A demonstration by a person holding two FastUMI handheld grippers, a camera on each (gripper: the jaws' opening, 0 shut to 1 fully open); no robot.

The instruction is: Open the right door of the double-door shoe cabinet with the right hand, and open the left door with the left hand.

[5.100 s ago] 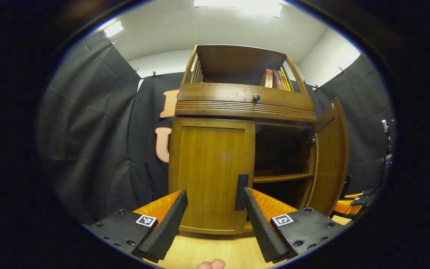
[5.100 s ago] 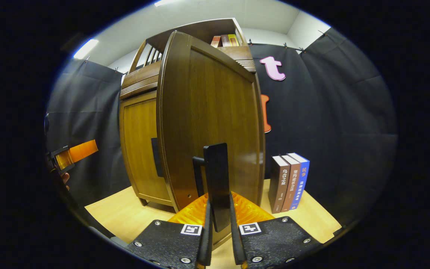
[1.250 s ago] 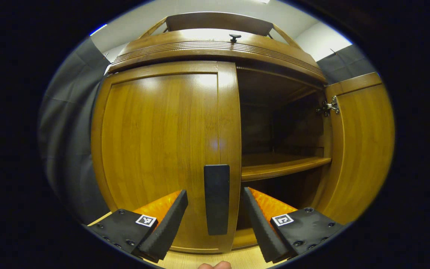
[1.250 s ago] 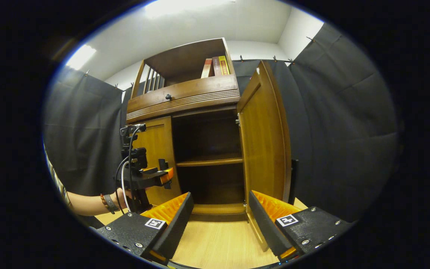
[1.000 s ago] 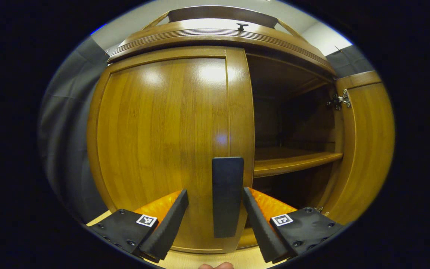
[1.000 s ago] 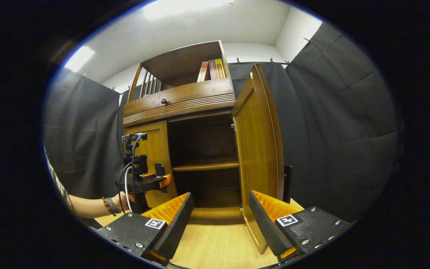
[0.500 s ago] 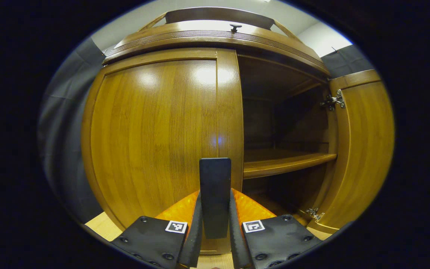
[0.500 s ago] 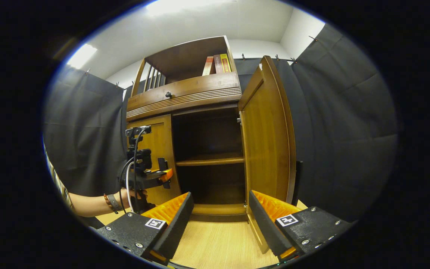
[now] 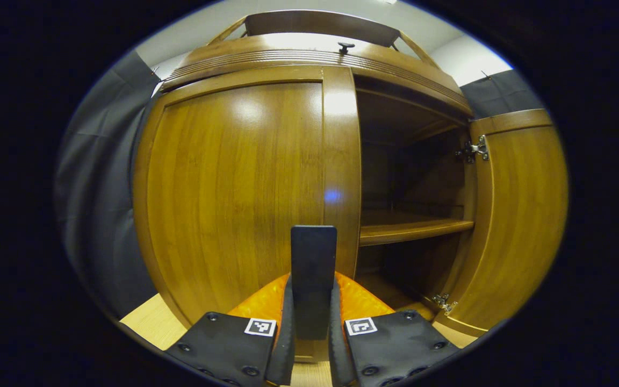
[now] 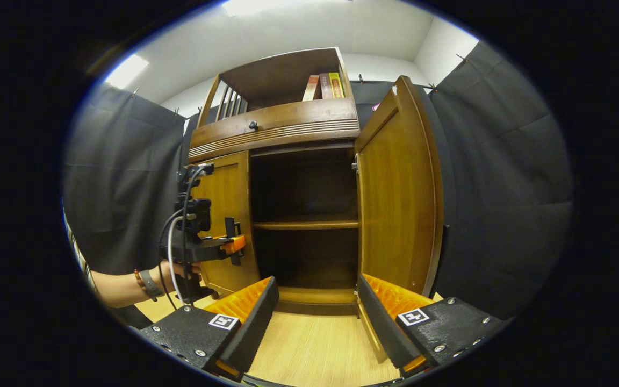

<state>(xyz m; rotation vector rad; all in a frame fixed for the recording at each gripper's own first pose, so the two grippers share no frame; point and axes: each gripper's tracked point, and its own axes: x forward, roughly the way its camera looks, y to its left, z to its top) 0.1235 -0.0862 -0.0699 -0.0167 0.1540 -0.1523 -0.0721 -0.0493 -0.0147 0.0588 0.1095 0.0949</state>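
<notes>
In the left gripper view, the left gripper [image 9: 309, 322] has its two fingers drawn in tight on the black handle [image 9: 313, 279] of the left door [image 9: 234, 188], one pad pressing on each side of the flat upright bar, which rises straight up from between them. The left door spreads out ahead of and to the left of this gripper, its handle edge directly above the fingers; whether it has come away from the frame at all cannot be told from here. To the right of the gripper the shoe cabinet [image 9: 309, 54] stands open, with a dark interior and a wooden shelf [image 9: 411, 231] across it, and farther right the right door [image 9: 519, 215] is swung wide, its inner face and hinges turned toward the camera. In the right gripper view, the right gripper [image 10: 317, 317] is spread wide and holds nothing, its fingers hanging over the pale wooden floor [image 10: 315, 344] in front of the cabinet. The open compartment lies straight ahead of it, and the right door stands just above and beyond its right finger, apart from it. Off to its left, the left gripper [image 10: 231, 247] sits at the left door's [image 10: 226, 215] handle, held by a hand [image 10: 175, 271] with a wristband. Three books [image 10: 323, 86] stand in the top shelf, high above the gripper.
</notes>
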